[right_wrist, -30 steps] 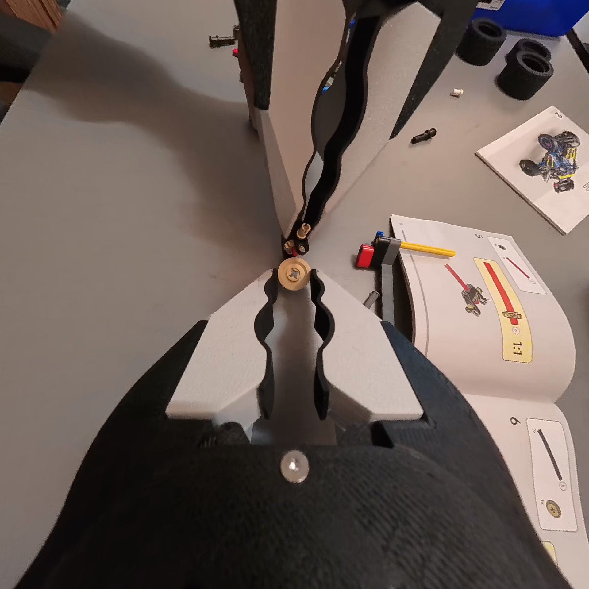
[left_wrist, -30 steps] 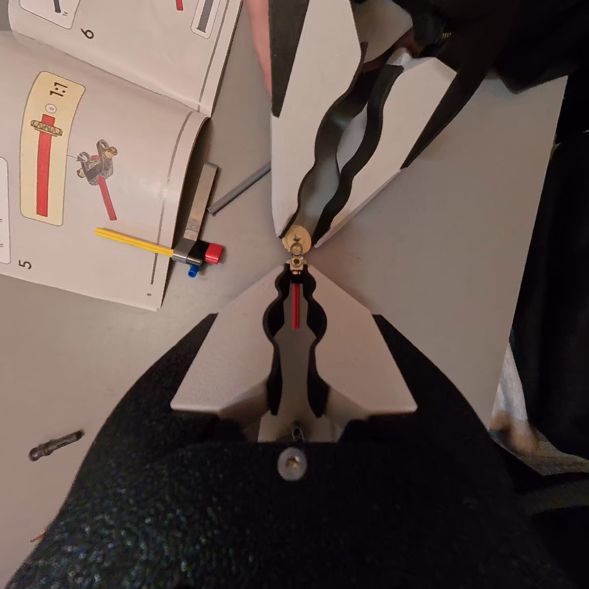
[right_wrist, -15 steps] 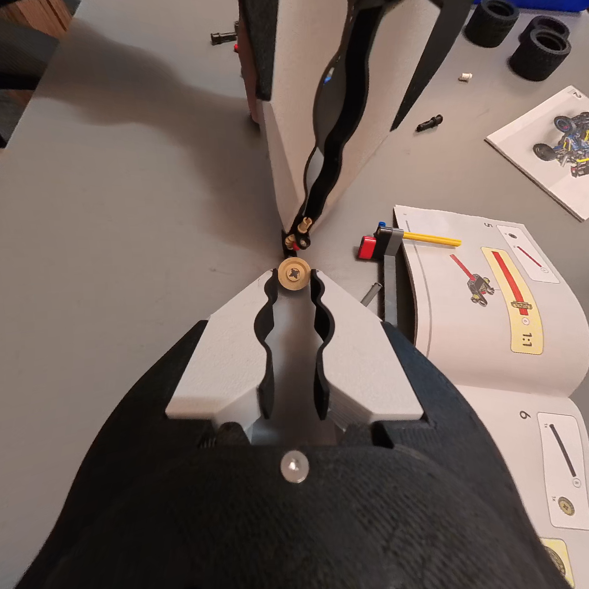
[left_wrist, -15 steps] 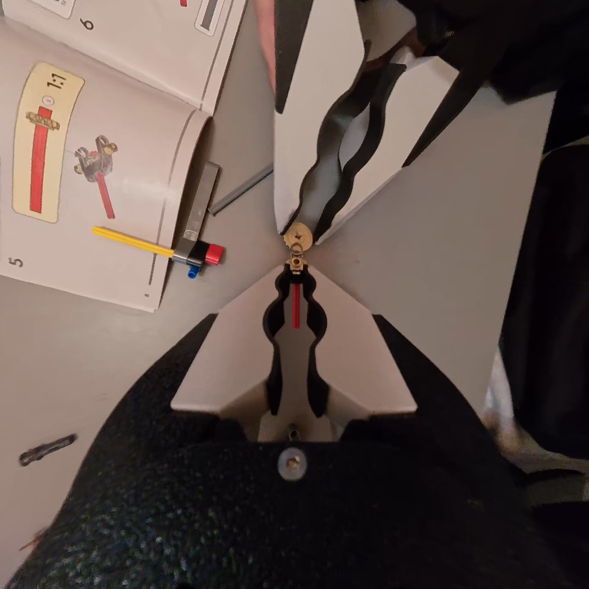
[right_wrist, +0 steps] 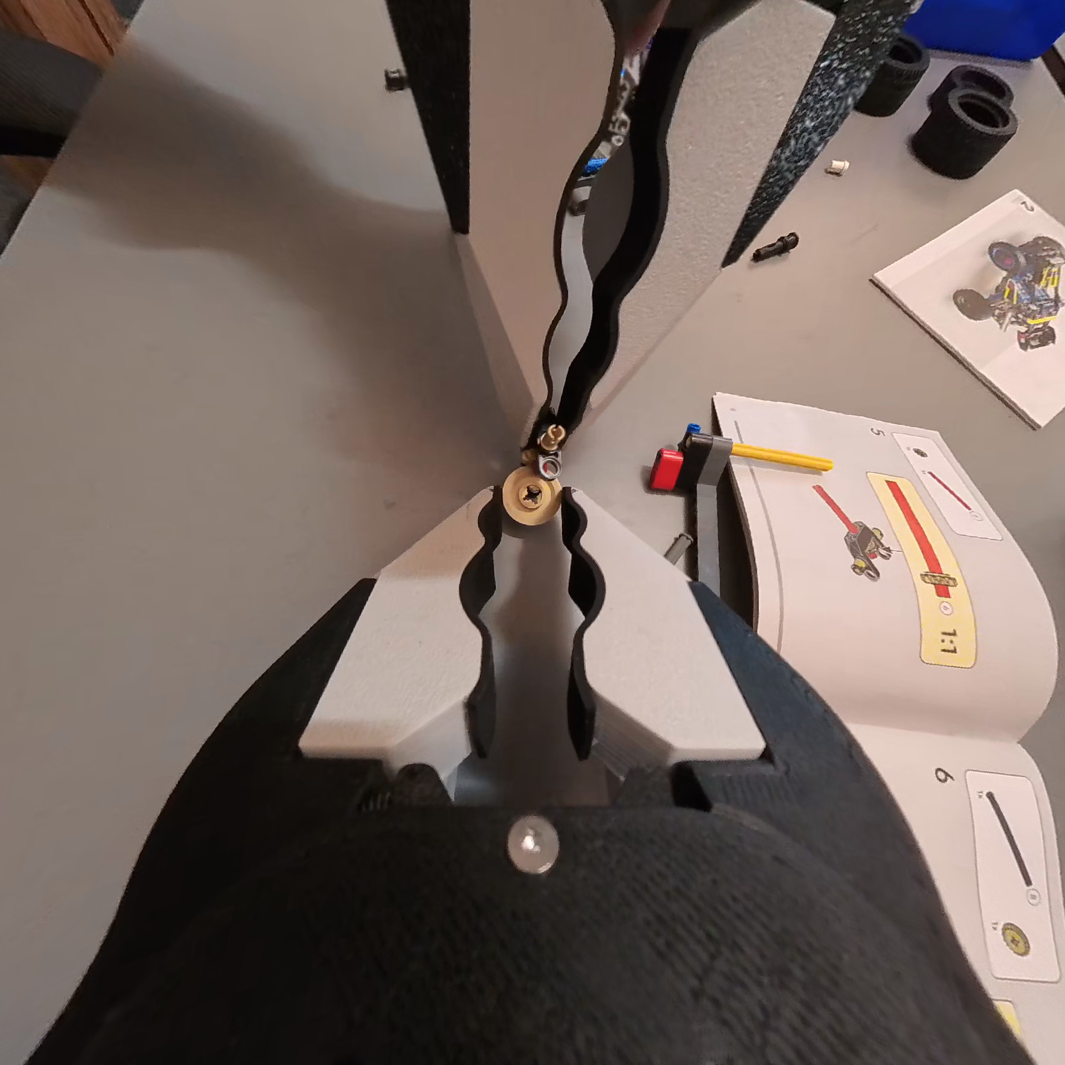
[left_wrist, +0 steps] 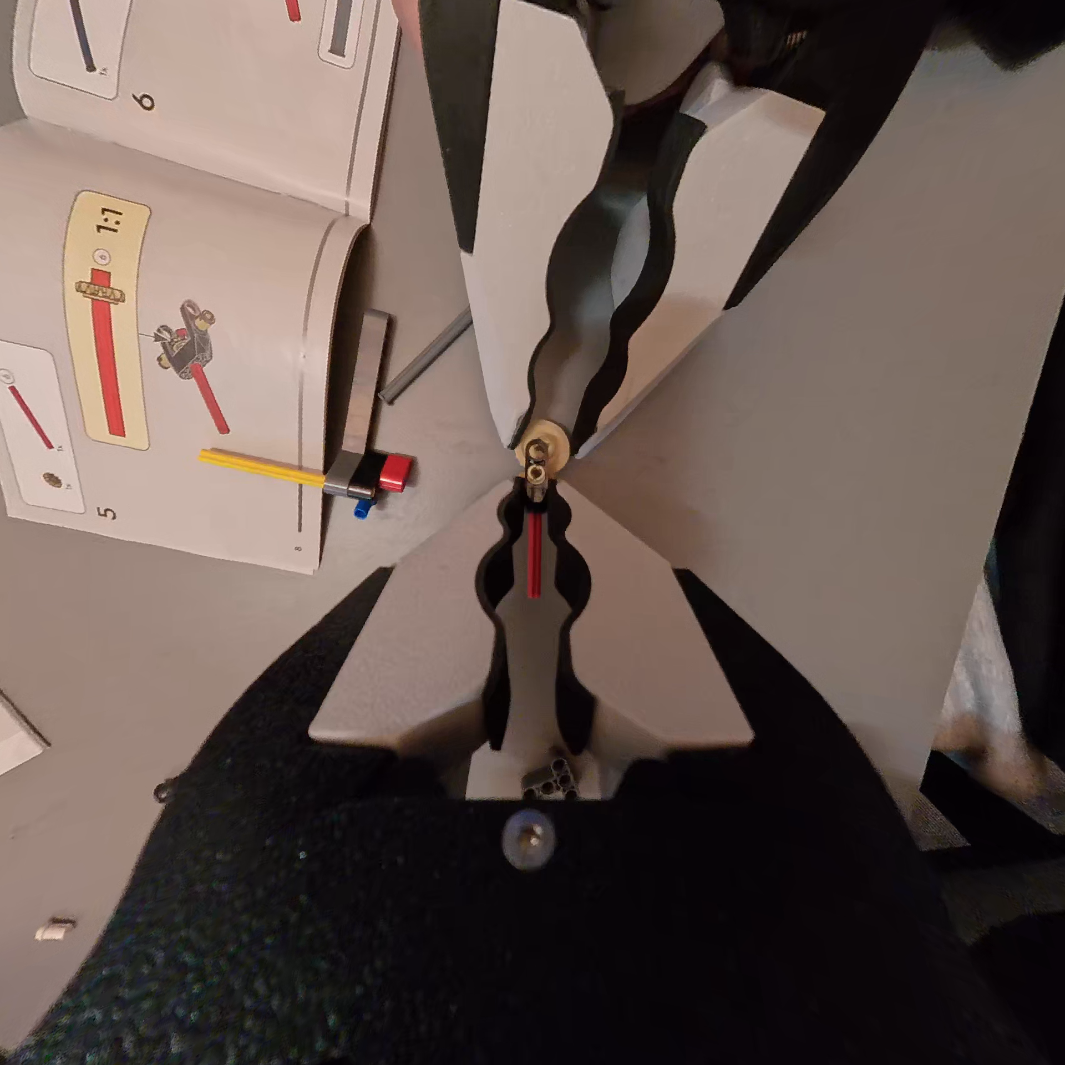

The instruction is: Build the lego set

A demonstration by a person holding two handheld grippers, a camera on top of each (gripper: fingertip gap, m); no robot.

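My left gripper (left_wrist: pixel 536 493) is shut on a small assembly (left_wrist: pixel 536 481) of a dark connector with tan pins and a red axle (left_wrist: pixel 535 553) that runs back between the jaws. My right gripper (right_wrist: pixel 530 498) is shut on a tan round gear (right_wrist: pixel 531 495), held at the fingertips with its cross hole facing the camera. The two grippers meet tip to tip above the grey table (right_wrist: pixel 230 403). In the right wrist view the assembly's grey end (right_wrist: pixel 550 461) touches the gear's upper rim. In the left wrist view the gear (left_wrist: pixel 547 446) sits just beyond the assembly.
An open instruction booklet (left_wrist: pixel 173 346) (right_wrist: pixel 864 576) lies beside the grippers. A built piece with a yellow axle, grey beam and red part (left_wrist: pixel 369 472) (right_wrist: pixel 691 461) lies at its edge, next to a grey axle (left_wrist: pixel 426 360). Black tyres (right_wrist: pixel 968 127), a black pin (right_wrist: pixel 775 248) and a second booklet (right_wrist: pixel 991 305) lie farther off. The tips of both grippers are at nearly the same place.
The two grippers have closed the gap between them. The assembly's end now meets the tan gear. Both keep their hold.
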